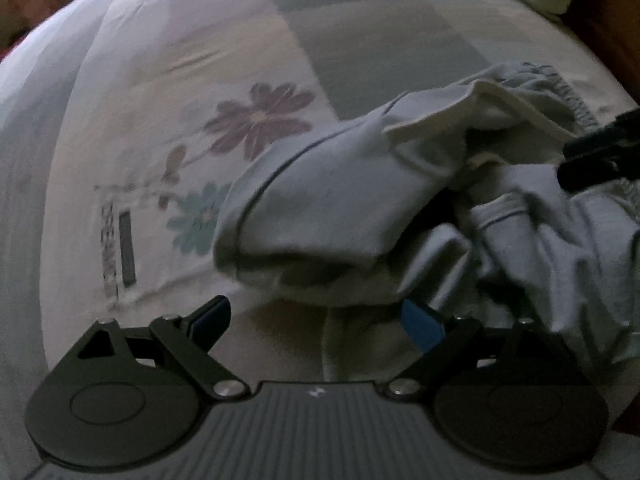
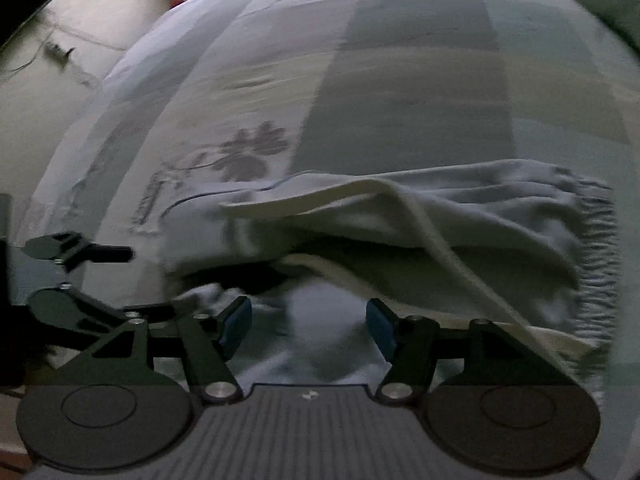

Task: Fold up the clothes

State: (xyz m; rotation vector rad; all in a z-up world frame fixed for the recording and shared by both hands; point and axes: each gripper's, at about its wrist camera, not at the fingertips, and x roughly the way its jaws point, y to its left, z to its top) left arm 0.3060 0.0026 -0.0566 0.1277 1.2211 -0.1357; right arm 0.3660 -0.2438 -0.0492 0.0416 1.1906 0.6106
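Fingers on your left gripper [image 1: 316, 320] are spreading wide, gripping nothing; the rumpled pale garment [image 1: 360, 208] is lying at twelve to two o'clock. Your right gripper [image 2: 308, 324], equally wide, is sitting nearer, cloth lying between its fingers.

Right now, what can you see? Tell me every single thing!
Garment: one, pale grey-blue, crumpled on the bed, with a gathered waistband at its right side.
Bedspread: one, pale with grey and cream blocks, covering the bed.
Printed flowers: two, one purple, one teal, on the bedspread left of the garment.
Cable: one, dark, on the floor beyond the bed, blurry.
Left gripper: one, black with blue pads, open, at the garment's near edge.
Right gripper: one, black with blue pads, open, over the garment.
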